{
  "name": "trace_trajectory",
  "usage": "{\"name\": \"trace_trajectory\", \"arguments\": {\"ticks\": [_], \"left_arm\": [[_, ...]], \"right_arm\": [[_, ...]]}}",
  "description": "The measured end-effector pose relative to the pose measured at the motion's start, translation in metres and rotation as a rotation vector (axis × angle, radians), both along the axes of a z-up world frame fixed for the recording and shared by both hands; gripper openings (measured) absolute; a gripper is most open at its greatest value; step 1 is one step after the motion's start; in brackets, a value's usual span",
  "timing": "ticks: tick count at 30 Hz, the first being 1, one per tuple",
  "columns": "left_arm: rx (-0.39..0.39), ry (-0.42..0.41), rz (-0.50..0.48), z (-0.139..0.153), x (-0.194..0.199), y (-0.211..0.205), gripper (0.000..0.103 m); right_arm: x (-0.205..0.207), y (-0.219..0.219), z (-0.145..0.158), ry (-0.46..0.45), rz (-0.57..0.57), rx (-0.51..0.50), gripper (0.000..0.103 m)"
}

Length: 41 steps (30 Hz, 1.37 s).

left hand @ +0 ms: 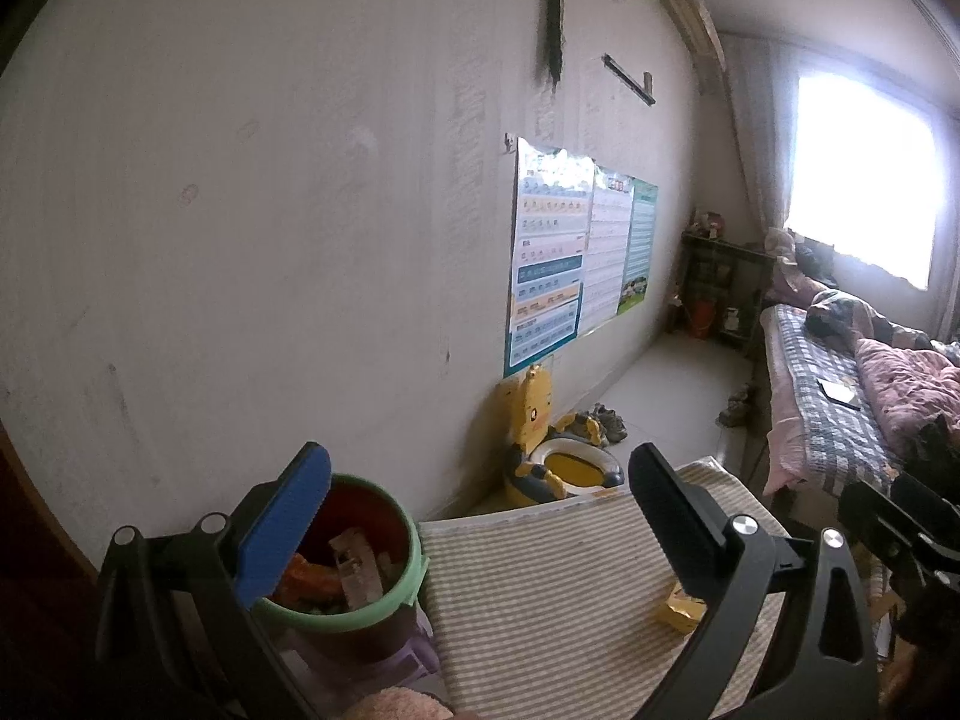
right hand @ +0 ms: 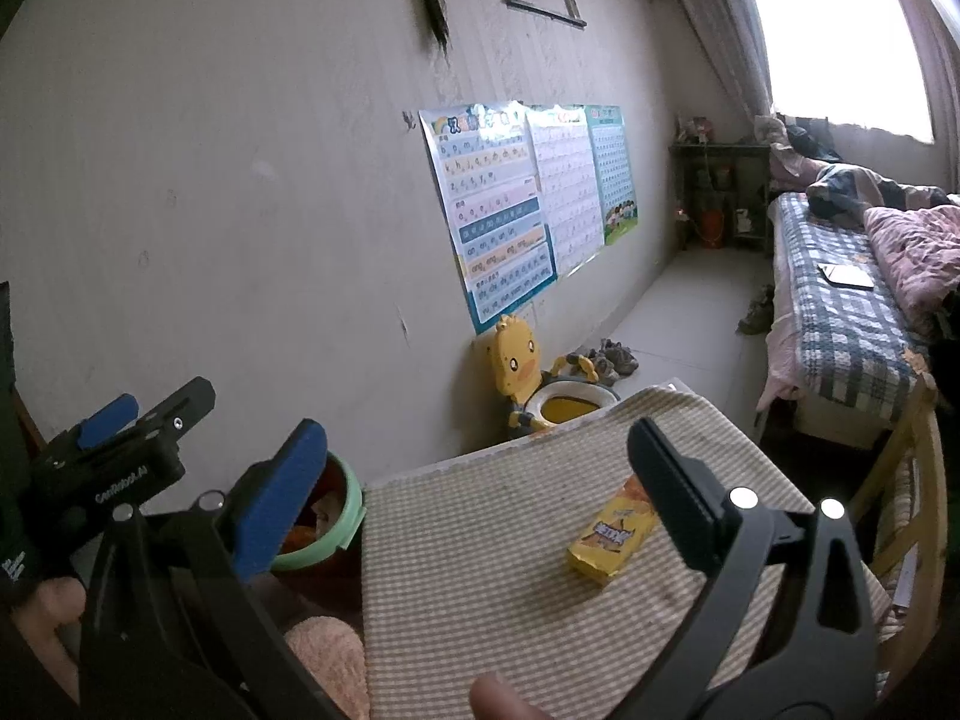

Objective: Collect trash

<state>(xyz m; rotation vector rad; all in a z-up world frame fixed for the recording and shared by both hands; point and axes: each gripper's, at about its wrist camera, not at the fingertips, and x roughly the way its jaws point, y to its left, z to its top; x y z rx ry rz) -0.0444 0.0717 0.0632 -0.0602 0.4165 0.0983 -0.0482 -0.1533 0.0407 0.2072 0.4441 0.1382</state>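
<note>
Looming at the bottom of both views: the left gripper point(left hand: 480, 516) and the right gripper point(right hand: 480, 480), jaws standing wide apart, gripping nothing. Lying on the striped cloth point(right hand: 492, 570) in the lower middle of the right view, just left of the black finger: a yellow snack packet point(right hand: 612, 534), the last loose trash in sight; peeking out half hidden in the lower right of the left view point(left hand: 681, 606). Looking light, thin and crinkly, probably slippery foil, likely empty or nearly so; taking hold across its narrow width near the middle seems safest, pinching flat against the cloth without snagging the fabric. Sitting at lower left beside the table edge: a bin with a green rim point(left hand: 360, 612), already holding orange and grey scraps. Showing at the bottom edge of the right view: a fingertip point(right hand: 498, 699) and something pink and fluffy point(right hand: 330, 654). Standing further back by the wall: a yellow duck potty point(right hand: 540, 390), posters point(right hand: 510, 204), a bed point(right hand: 840, 312). Nothing blocking the packet.
</note>
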Motion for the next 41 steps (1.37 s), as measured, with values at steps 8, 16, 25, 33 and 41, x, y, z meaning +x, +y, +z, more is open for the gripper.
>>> {"name": "trace_trajectory", "arguments": {"ticks": [8, 16, 25, 33, 41], "left_arm": [[-0.001, 0.006, 0.005, -0.001, 0.002, 0.002, 0.095], [-0.003, 0.009, 0.006, -0.001, 0.001, 0.001, 0.095], [-0.003, 0.024, 0.003, -0.009, 0.007, 0.002, 0.095], [0.010, 0.048, -0.001, -0.022, 0.016, -0.001, 0.095], [0.012, 0.186, -0.011, -0.068, 0.043, 0.006, 0.095]], "right_arm": [[0.001, 0.000, -0.002, 0.007, 0.008, -0.010, 0.099], [0.002, -0.003, -0.003, 0.014, 0.011, -0.008, 0.099], [0.008, -0.005, -0.009, 0.031, 0.012, -0.013, 0.099], [0.024, -0.010, -0.026, 0.080, 0.003, -0.015, 0.099], [0.079, -0.067, -0.143, 0.273, -0.227, -0.110, 0.099]]}}
